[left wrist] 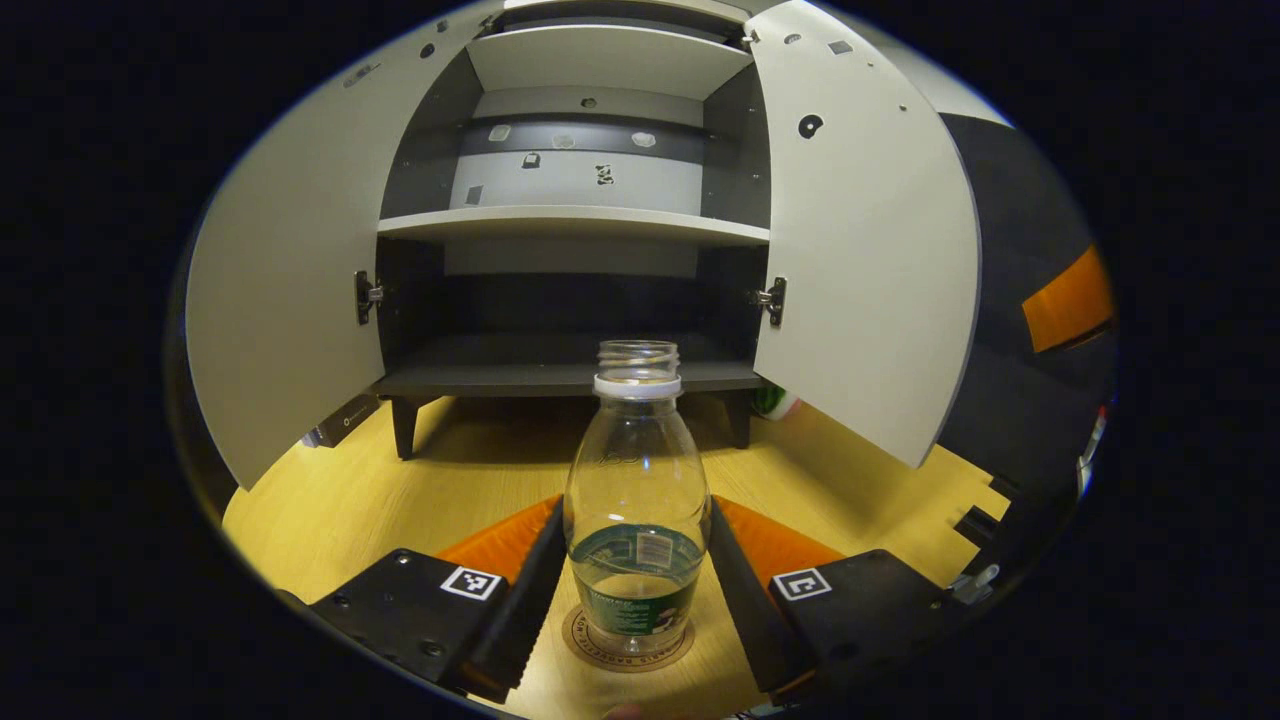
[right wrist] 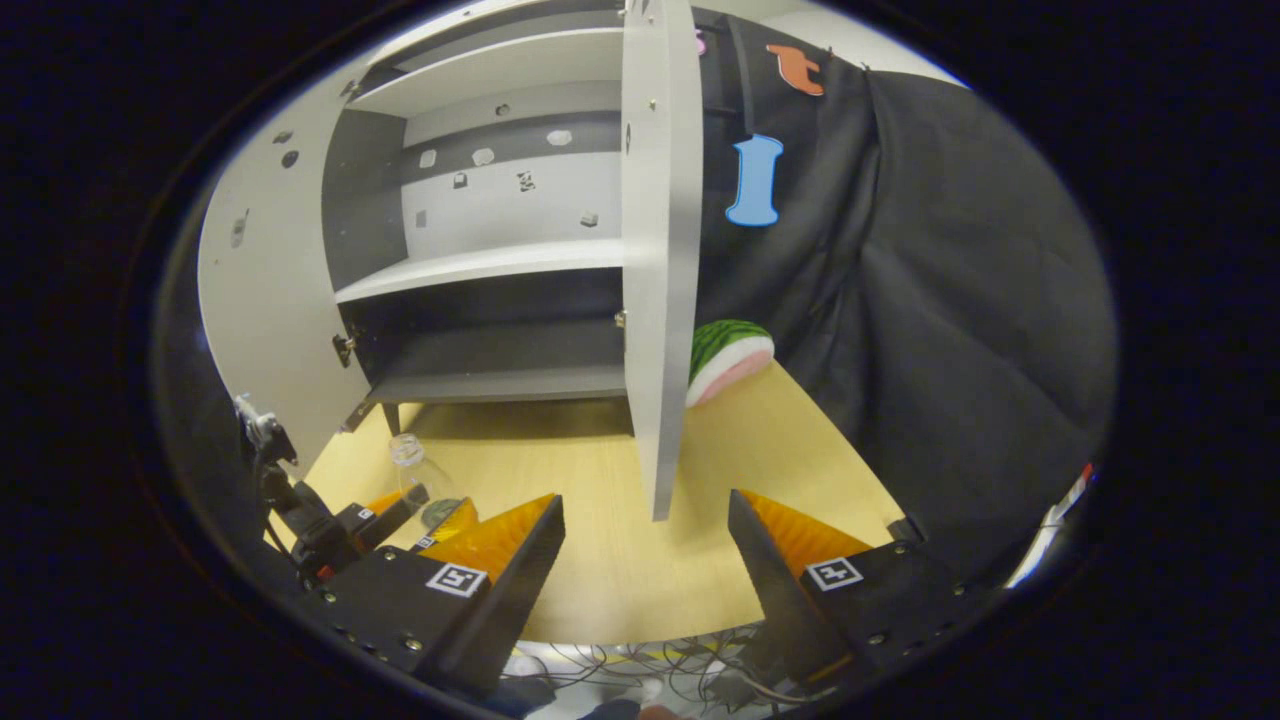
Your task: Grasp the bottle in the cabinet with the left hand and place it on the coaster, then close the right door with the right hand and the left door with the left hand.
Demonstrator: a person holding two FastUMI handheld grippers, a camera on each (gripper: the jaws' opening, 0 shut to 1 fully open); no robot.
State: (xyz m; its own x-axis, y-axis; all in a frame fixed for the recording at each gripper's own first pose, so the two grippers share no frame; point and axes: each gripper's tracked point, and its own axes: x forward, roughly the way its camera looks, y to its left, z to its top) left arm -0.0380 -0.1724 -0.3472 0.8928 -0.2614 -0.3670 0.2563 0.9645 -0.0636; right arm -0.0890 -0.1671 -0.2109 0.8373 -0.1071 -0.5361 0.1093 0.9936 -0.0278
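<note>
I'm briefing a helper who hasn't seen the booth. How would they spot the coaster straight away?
Find the open white cabinet standing on the wooden table. In front of it stands a clear uncapped bottle between the left gripper fingers. The coaster is the flat round disc under that bottle.

Dim, warm light falls from above the white two-door cabinet (left wrist: 580, 210), shadowing beneath it; fisheye bends its doors; focus stays sharp.

Black hand-held gripper (left wrist: 637, 590) blocks with square coded markers (visible screws).
</note>
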